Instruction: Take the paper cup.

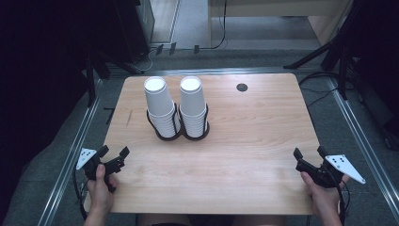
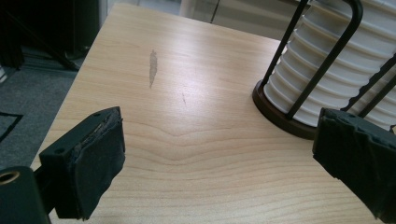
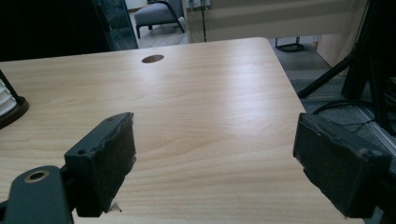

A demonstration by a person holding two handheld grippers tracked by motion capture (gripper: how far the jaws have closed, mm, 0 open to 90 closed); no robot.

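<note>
Both cup stacks (image 1: 176, 108) stand upright mid-table, ahead and inward of both grippers; left gripper (image 1: 114, 157) is nearer, right gripper (image 1: 309, 154) farther, both sets of jaws wide and empty

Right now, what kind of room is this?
Probably an office or lab set up for recording: a wooden table holds two stacks of paper cups, with tripod legs beside it and an armchair behind.

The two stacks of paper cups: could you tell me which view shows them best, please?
The high view: both cup stacks stand whole in their dark holder. The left gripper view catches just the lower ribs of one stack; the right gripper view shows a sliver at its left edge.
</note>
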